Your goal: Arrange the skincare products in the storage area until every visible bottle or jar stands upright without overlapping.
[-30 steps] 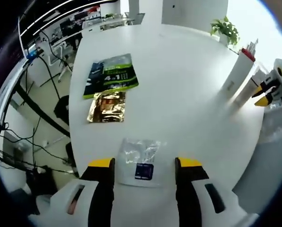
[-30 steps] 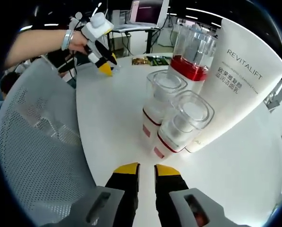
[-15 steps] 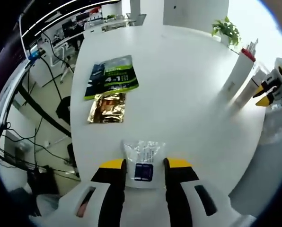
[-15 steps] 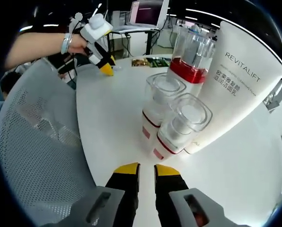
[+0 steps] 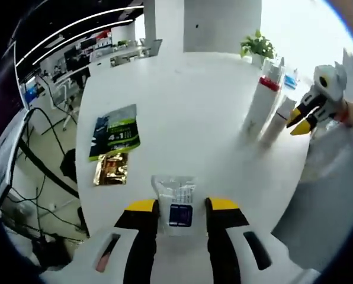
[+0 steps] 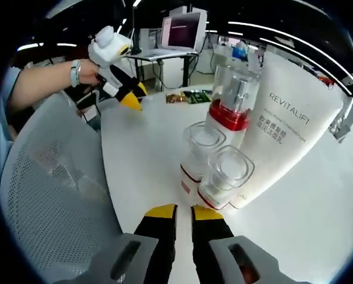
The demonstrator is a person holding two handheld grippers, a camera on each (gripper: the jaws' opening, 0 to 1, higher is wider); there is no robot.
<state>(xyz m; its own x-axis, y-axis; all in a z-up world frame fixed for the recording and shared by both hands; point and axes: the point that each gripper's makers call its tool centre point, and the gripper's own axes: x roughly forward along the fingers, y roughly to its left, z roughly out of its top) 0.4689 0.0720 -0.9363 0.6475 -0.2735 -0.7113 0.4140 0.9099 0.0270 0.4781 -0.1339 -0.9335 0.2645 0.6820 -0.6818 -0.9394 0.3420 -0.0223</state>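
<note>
While the left gripper sits low over the near edge of the white table, its yellow-tipped jaws are clamped on a clear sachet with a dark blue label, which rests flat on the tabletop between them. Farther out on the table lie a green pouch and, just beside it on the near side, a gold pouch, both flat. Off to the right in the left gripper view stand the skincare items in a tight cluster, with the right gripper coming in just beside them and a potted plant behind.

From the right gripper view the cluster is plain: a big white tube marked REVITALIFT stands on its cap, a tall pump bottle with a red band stands upright to its left, and two small jars with clear lids stand upright in front, touching each other and the tube. The right gripper hangs just short of the nearer jar, jaws drawn nearly together and holding nothing. A grey mesh chair back fills the left side, and beyond it a hand carries the left gripper over the table.
</note>
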